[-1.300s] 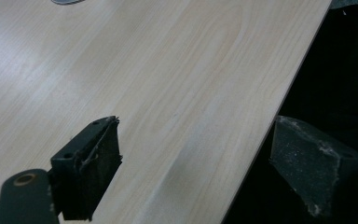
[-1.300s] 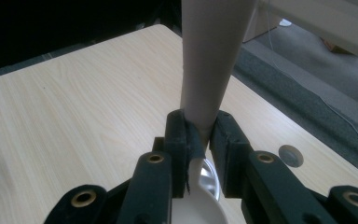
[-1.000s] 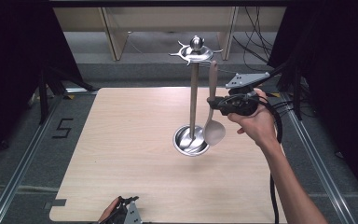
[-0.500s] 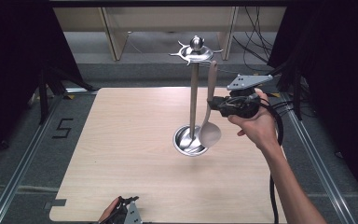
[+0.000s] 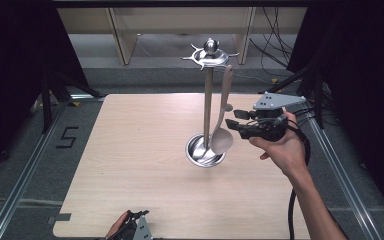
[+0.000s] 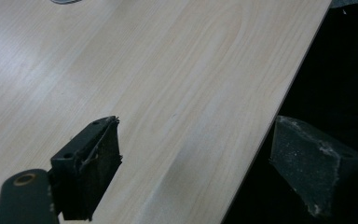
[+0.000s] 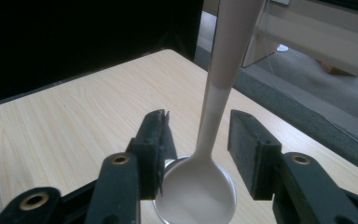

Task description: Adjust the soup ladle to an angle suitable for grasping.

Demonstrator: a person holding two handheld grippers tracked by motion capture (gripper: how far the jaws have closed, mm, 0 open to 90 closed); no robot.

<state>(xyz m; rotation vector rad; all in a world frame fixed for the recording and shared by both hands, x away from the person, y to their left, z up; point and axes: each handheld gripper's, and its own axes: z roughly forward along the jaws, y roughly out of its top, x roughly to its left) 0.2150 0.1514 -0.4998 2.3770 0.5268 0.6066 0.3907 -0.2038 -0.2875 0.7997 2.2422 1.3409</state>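
At the near edge of the table [image 5: 130, 150], left of its middle, the left gripper [image 5: 136, 227] lay low in the person's left hand, just inside the bottom of the high view. In the left gripper view its two black jaws stood wide apart with nothing between them: one pad hung over the pale wood, the other past the table's edge, over the dark beyond it. This claw was released and held nothing.

Farther off and to the right, the person's right hand [image 5: 285, 150] came in from the near right and held the right gripper [image 5: 236, 120] level, its tips pointing left toward the middle of the table. Its jaws had just been opening. In the right gripper view the handle of the ladle [image 7: 214, 121] stood upright in the gap between the two pads, with a clear space on each side, so neither pad pressed on it. The claw was released, with the ladle still standing between its jaws.

The ladle [image 5: 222, 120] hung from the rack [image 5: 208, 100], a metal pole that rose from a round base near the table's centre. The top of its handle sat up by the hooked crown of the rack, on the right side of the pole, and its bowl hung low, just over the right part of the base. Whether the bowl touched the base could not be told.
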